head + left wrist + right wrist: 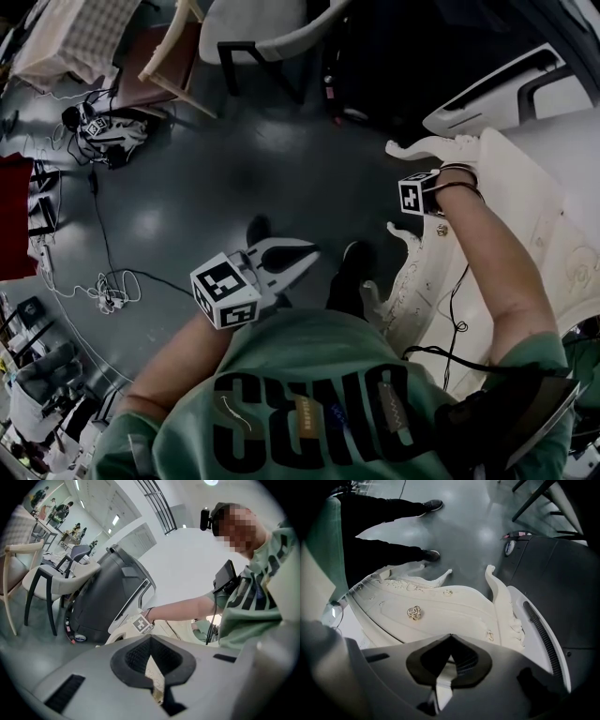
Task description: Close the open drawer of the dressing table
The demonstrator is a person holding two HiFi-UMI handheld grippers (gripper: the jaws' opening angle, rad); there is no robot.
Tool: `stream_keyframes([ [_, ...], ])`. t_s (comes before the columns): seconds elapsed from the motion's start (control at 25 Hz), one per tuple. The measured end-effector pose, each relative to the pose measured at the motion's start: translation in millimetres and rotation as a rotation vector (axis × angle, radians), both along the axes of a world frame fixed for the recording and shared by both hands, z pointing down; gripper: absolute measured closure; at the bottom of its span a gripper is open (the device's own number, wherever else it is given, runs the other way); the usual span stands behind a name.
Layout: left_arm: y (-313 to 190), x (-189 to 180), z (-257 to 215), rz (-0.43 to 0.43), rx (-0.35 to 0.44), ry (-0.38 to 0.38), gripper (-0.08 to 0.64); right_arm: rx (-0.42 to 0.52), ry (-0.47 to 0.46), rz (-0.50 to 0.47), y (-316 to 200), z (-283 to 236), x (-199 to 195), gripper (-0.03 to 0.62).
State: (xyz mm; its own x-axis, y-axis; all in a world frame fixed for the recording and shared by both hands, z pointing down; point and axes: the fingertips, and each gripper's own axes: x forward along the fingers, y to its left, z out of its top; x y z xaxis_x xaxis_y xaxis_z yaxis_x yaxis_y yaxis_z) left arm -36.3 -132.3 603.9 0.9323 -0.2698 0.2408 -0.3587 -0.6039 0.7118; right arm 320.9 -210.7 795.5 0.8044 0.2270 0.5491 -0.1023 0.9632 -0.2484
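Beside the person's right: white dressing table (pixel 530 178), with the right tool (pixel 450 638) hanging above its carved drawer front (pixel 440 606).

Right tool: jaws together, nothing between them. Left tool (pixel 150 639): also pinched together and empty, held over the floor in front of the person, well apart from the furniture. The drawer front carries a gold rose knob (pixel 414 613). How far the drawer stands out cannot be read from these views. Judgement: painted wood, stiff and moderately heavy, with a glossy finish that will be slippery under hard jaws. Carved trim and knob may chip or bend. Best contact is the flat panel just beside the knob, near mid-width. Push squarely with the joined tips so the drawer does not rack on its runners.
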Motion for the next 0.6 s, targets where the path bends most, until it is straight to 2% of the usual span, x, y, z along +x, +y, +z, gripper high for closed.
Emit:
stream_keyframes([
  [0.28,-11,-3,-22,-0.01,0.042,0.01,0.552,0.125,-0.26,0.151,13,-13,-28,0.58],
  [0.44,-18,-7,-40,-0.011,0.087,0.022,0.552,0.225,-0.449,0.214,24,-29,-60,0.58],
  [0.6,-26,-19,-69,-0.012,0.134,0.036,0.552,0.339,-0.624,0.367,42,-55,-89,0.58],
])
